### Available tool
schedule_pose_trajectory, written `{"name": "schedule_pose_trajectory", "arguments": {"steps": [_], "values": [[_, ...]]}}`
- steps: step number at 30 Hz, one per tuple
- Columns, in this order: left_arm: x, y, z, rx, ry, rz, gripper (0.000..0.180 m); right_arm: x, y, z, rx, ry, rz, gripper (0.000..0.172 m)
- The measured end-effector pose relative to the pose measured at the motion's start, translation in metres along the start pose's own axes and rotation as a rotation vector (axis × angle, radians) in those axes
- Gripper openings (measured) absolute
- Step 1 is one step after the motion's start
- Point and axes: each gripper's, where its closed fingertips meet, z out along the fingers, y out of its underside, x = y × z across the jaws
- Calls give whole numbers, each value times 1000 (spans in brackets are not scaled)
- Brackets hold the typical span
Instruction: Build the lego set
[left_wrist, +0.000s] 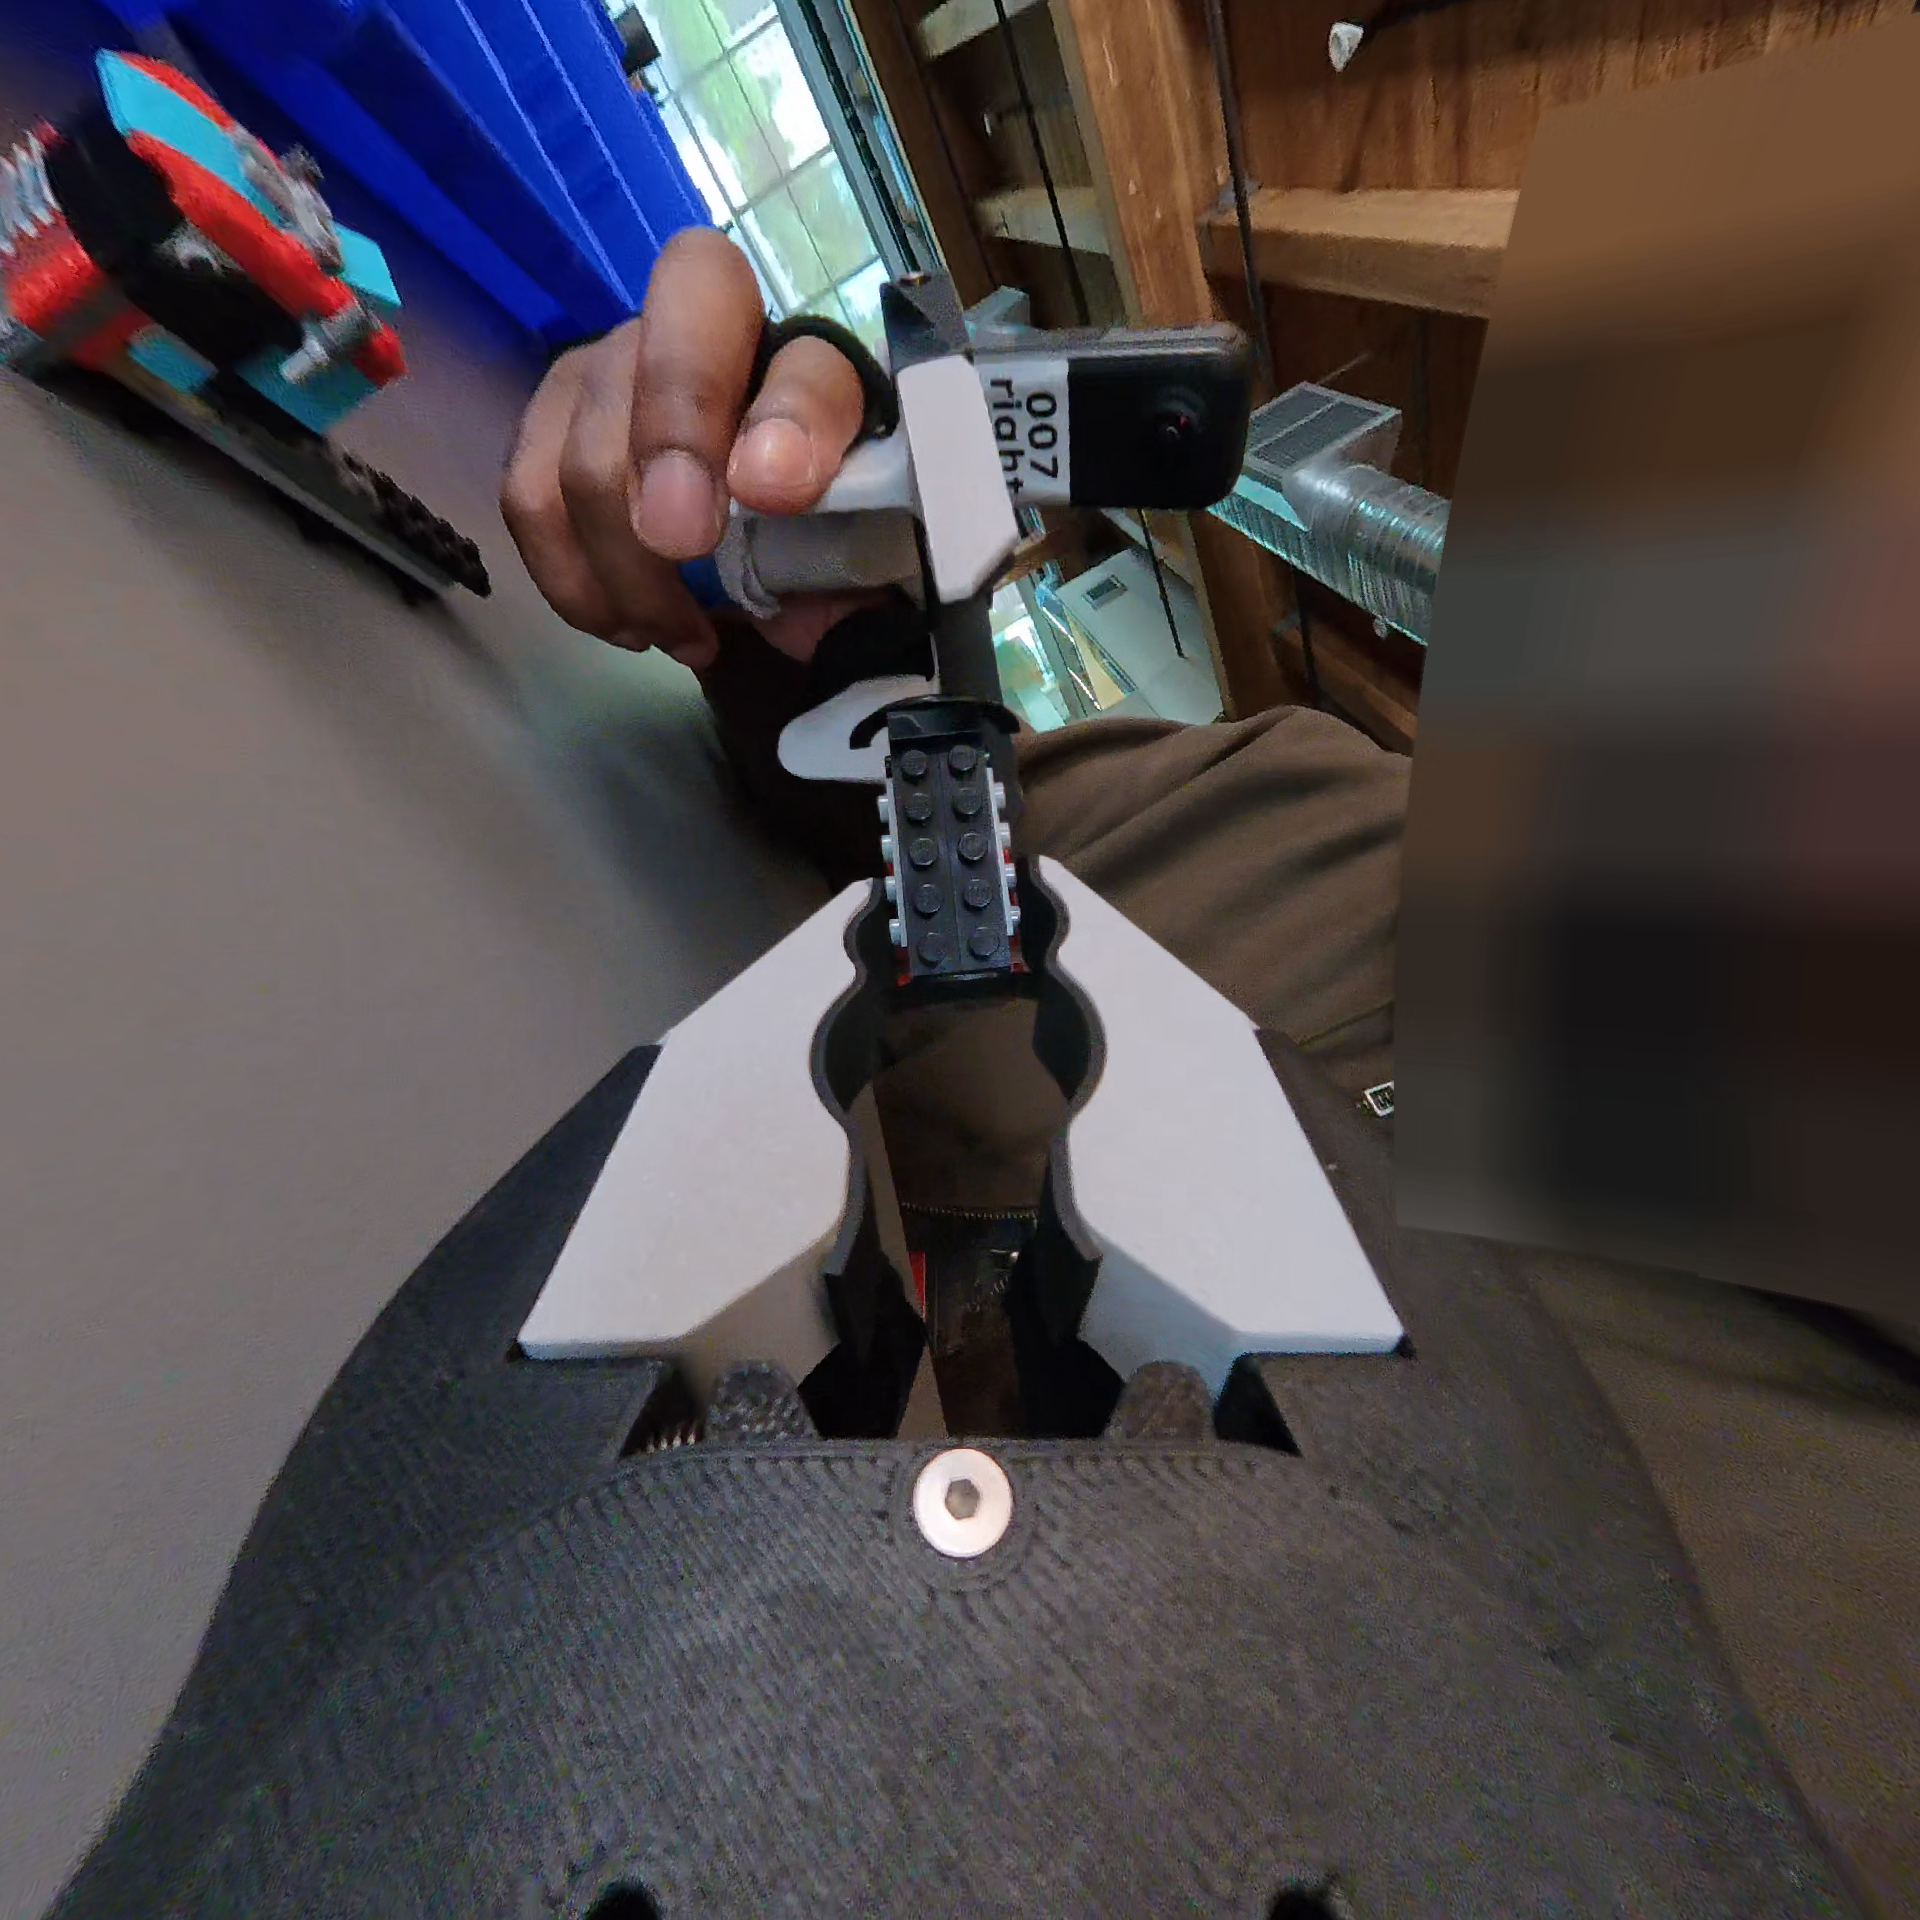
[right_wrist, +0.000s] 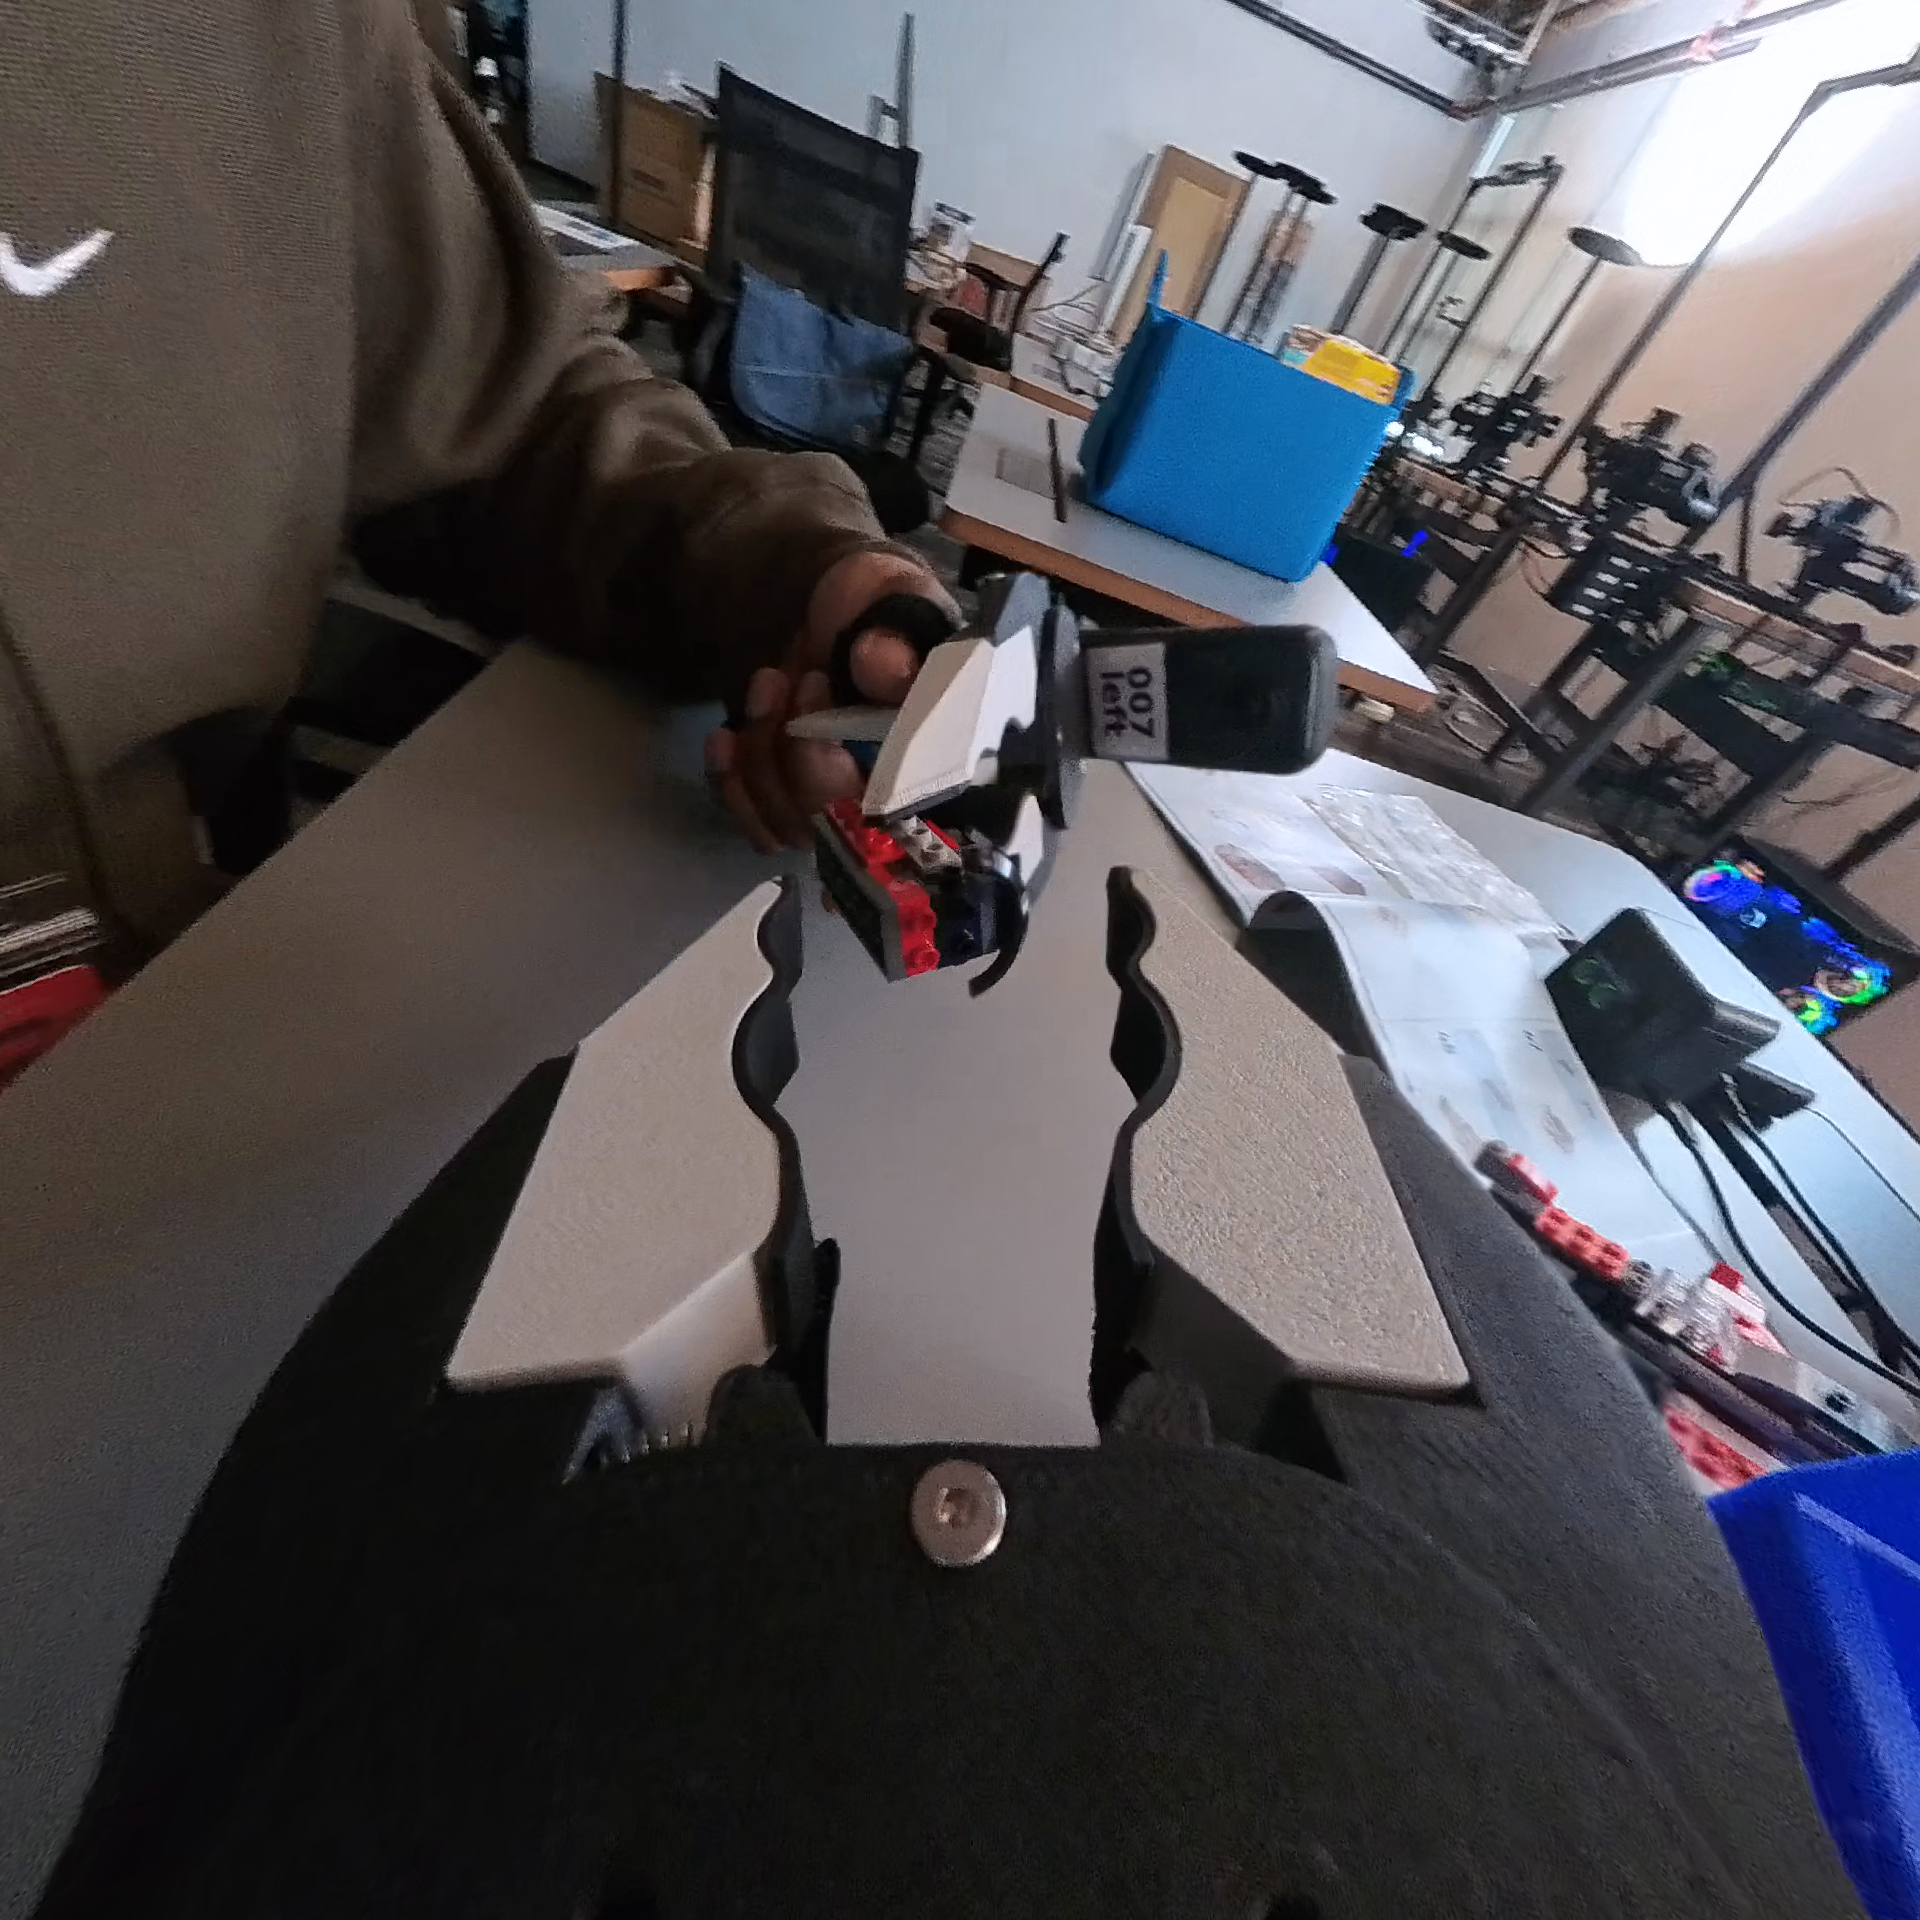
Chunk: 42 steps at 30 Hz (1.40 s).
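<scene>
Two tongs: left tongs clamped on a studded black-and-red brick block, right tongs wide, bare.

Robotics lab/workshop: camera rigs on metal frames at 2 o'clock, light stands at 1, blue bin on a work table, wooden shelving, foil duct at 2 in left view.

Lighting: soft daylight, even, from window and bright glare patch upper right. Shadows faint. Quality: strong fisheye bending at edges; motion blur on table and toy; foreground sharp.
</scene>
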Motion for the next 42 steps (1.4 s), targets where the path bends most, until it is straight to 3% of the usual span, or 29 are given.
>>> {"name": "schedule_pose_trajectory", "arguments": {"steps": [7, 12, 18, 24, 31, 34, 37, 42], "values": [[1, 4, 4, -18, 19, -13, 24, -7, 3, 2, -9, -22, -9, 36], [0, -2, 3, 11, 1, 31, 26, -2, 2, 3, 9, 3, 24, 36], [2, -4, 3, 6, -43, 165, 45, -2, -1, 4, 46, 18, 35, 35], [2, -7, 3, -12, -162, 440, 53, 1, -5, 2, 79, 46, 27, 34], [-11, -15, -4, -73, -472, 978, 63, 5, -13, -1, 129, 99, 8, 34], [-11, -17, -3, -84, -541, 1136, 56, 4, -16, 1, 141, 119, -15, 34], [-7, -15, -1, -82, -546, 1221, 37, 7, -18, 0, 147, 142, -26, 34], [-1, -12, -1, -96, -552, 1345, 36, -1, -21, -1, 157, 88, -15, 33]]}}
